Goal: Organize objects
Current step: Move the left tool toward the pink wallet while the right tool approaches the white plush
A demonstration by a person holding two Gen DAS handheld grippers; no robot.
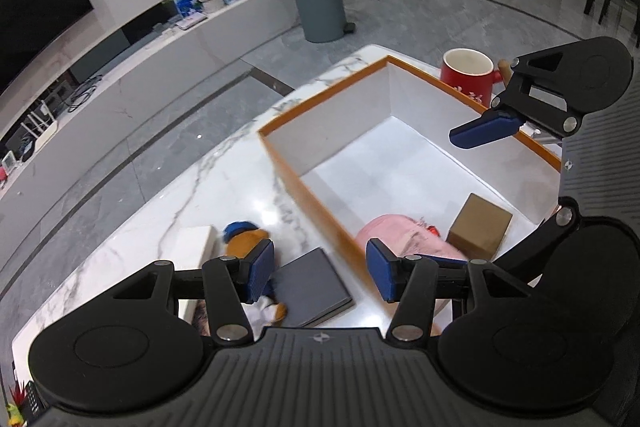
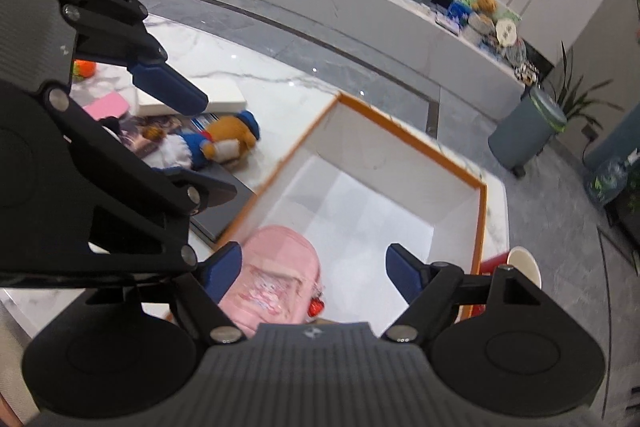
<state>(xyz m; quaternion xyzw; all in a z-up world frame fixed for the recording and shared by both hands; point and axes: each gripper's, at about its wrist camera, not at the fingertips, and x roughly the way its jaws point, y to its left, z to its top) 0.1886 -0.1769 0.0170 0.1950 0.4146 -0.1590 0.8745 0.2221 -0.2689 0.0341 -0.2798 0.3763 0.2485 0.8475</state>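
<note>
An orange-rimmed white box (image 1: 320,205) (image 2: 482,215) stands on the marble table. Inside it lie a pink pouch (image 1: 404,237) (image 2: 276,279) and a brown cardboard cube (image 1: 480,225). My left gripper (image 1: 320,273) is open and empty, above the box's near wall. My right gripper (image 2: 314,273) is open and empty, over the pink pouch inside the box; it also shows in the left wrist view (image 1: 484,131). Outside the box lie a teddy bear with a blue cap (image 1: 246,239) (image 2: 216,143), a dark grey notebook (image 1: 310,287) (image 2: 218,211) and a white box (image 1: 194,255) (image 2: 224,97).
A red mug (image 1: 468,75) (image 2: 520,263) stands beyond the box. A pink card (image 2: 108,107), an orange toy (image 2: 82,69) and a magazine (image 2: 160,131) lie on the table (image 1: 224,187). A grey bin (image 1: 320,3) stands on the floor.
</note>
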